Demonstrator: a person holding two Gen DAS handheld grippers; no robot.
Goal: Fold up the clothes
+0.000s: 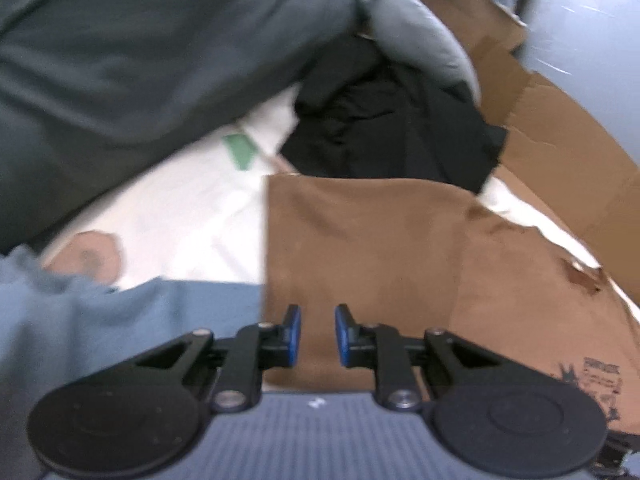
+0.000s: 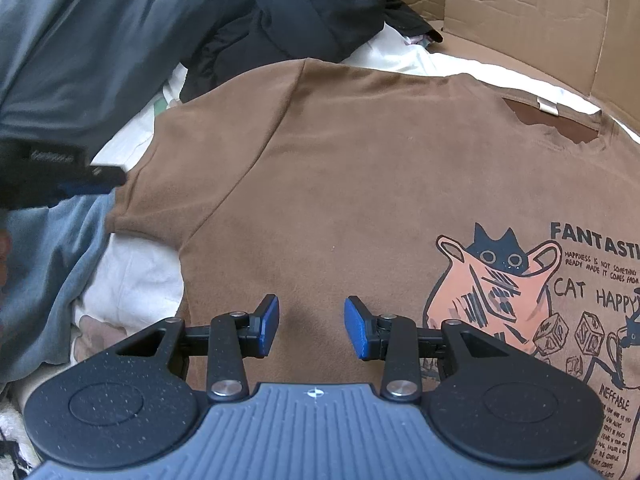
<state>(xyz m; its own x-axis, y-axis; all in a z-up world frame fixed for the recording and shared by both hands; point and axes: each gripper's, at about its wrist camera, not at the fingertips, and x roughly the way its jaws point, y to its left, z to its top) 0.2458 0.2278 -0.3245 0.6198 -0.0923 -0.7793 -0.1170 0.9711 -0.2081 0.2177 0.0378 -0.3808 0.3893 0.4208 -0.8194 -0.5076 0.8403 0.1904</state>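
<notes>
A brown T-shirt [image 2: 360, 184] with a cat print [image 2: 492, 288] lies spread flat, print side up, neckline [image 2: 560, 120] at the upper right. My right gripper [image 2: 312, 326] is open and empty, just above the shirt's chest left of the print. My left gripper [image 1: 317, 336] is open and empty, hovering over the brown shirt [image 1: 380, 264] near its sleeve edge; it also shows as a blurred dark shape at the left of the right wrist view [image 2: 68, 172].
A pile of black [image 2: 288, 32] and grey [image 2: 80, 48] clothes lies behind the shirt. A blue garment [image 1: 120, 320] lies at the left on white bedding [image 1: 180, 216]. Cardboard box walls [image 2: 520, 4] stand along the back and right.
</notes>
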